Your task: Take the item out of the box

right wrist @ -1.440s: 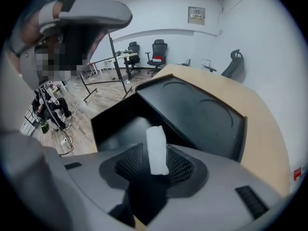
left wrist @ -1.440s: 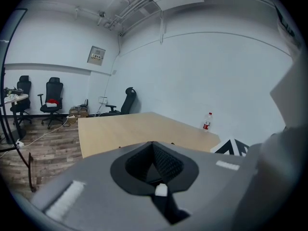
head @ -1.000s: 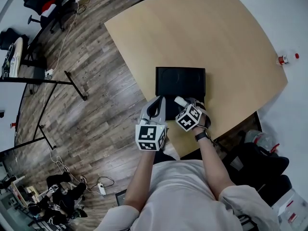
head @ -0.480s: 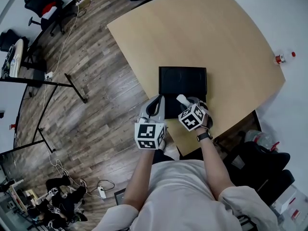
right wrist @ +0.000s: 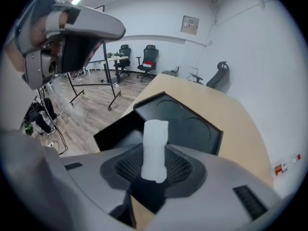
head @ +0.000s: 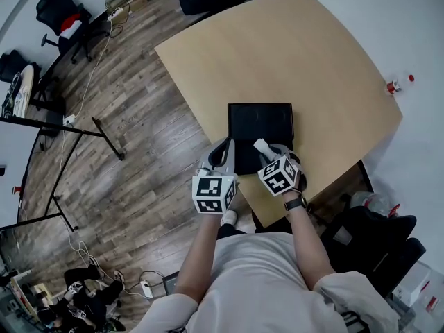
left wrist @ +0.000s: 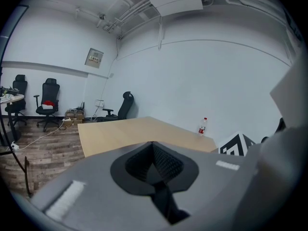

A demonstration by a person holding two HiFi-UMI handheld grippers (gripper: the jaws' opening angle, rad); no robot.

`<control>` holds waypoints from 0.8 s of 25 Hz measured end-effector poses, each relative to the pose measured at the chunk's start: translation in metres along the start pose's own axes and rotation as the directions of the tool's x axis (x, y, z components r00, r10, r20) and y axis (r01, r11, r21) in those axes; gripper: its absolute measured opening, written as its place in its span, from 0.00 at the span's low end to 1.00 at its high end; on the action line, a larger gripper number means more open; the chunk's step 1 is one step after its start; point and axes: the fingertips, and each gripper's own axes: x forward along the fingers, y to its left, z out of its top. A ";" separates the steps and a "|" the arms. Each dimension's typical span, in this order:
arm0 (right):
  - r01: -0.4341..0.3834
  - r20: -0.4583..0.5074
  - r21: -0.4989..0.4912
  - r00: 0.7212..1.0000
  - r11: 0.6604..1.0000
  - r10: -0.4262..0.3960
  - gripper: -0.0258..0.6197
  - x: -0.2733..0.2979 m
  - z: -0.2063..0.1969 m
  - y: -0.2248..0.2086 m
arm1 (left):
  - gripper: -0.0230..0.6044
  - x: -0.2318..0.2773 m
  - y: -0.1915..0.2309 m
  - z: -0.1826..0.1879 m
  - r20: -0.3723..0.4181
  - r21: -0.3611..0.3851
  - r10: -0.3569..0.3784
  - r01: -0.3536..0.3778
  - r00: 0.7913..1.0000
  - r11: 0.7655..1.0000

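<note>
right tool (right wrist: 154, 163): jaws just closed in, pinching upright white cylinder (right wrist: 156, 134) | left tool (left wrist: 152, 144): pressed together | black box (right wrist: 192, 124)

table (head: 298, 54): light wood | bottle (head: 397, 84): red-capped, near table edge | office chairs (head: 64, 11): on wood floor (head: 139, 137)

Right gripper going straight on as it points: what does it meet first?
Likely the black box: the right gripper, its jaws just closed on the white item, points down toward it.

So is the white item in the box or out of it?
Out, it seems: the right claw, whose jaws have just been closing on it, holds the white item lifted over the black box.
</note>
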 end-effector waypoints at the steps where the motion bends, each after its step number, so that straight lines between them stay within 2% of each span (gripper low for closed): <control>1: 0.009 0.007 0.001 1.000 1.000 -0.009 0.26 -0.004 0.003 -0.001 | 0.05 -0.001 0.000 0.001 0.003 0.004 -0.002 0.002 1.000 1.000; 12: 0.082 0.114 0.058 0.989 0.995 -0.089 0.26 -0.049 0.031 -0.021 | 0.05 -0.005 -0.008 0.031 0.062 0.059 -0.037 0.034 0.997 0.998; 20: 0.143 0.233 0.135 0.957 0.980 -0.172 0.26 -0.094 0.053 -0.043 | 0.05 -0.009 -0.022 0.061 0.106 0.107 -0.068 0.056 0.992 0.993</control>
